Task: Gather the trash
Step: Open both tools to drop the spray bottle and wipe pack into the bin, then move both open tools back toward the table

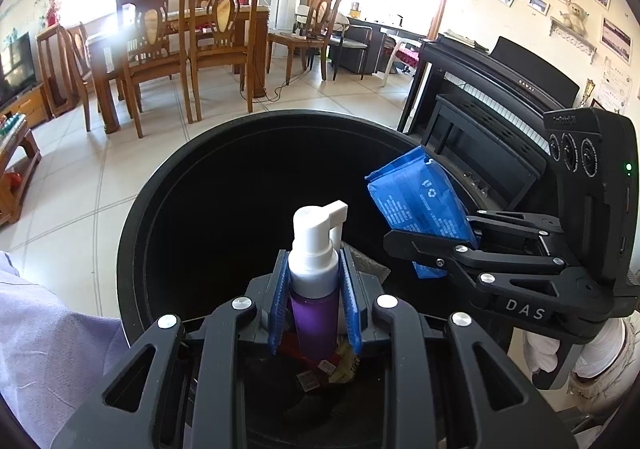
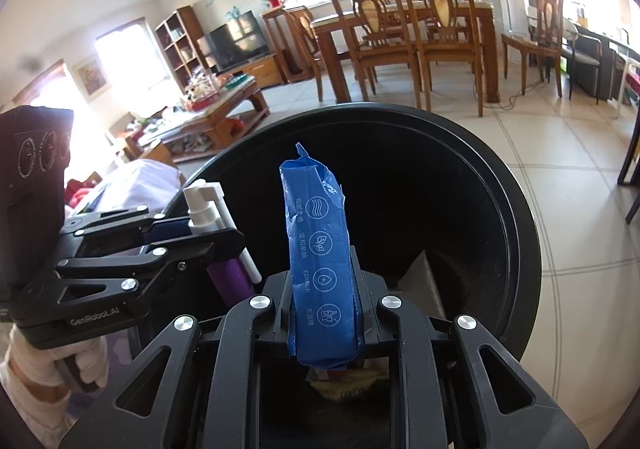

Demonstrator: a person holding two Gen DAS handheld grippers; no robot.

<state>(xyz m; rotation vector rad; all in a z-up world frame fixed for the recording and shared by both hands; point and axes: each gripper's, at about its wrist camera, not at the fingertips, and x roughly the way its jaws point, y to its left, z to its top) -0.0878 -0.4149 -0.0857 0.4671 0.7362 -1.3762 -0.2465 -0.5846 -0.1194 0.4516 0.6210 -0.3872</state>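
My left gripper (image 1: 314,289) is shut on a purple spray bottle (image 1: 314,313) with a white pump head, held upright over the open black trash bin (image 1: 168,177). My right gripper (image 2: 326,297) is shut on a blue wipes packet (image 2: 320,249), also upright over the bin (image 2: 516,217). In the left wrist view the right gripper (image 1: 444,249) holds the packet (image 1: 416,205) at the bin's right rim. In the right wrist view the left gripper (image 2: 216,245) holds the bottle (image 2: 230,277) at the bin's left rim. Wrappers and paper lie at the bin's bottom (image 2: 352,385).
A black digital piano (image 1: 500,101) stands right of the bin. A wooden dining table with chairs (image 1: 180,45) stands farther back on the tiled floor. A cluttered coffee table (image 2: 212,113) and TV stand (image 2: 240,45) are to the left.
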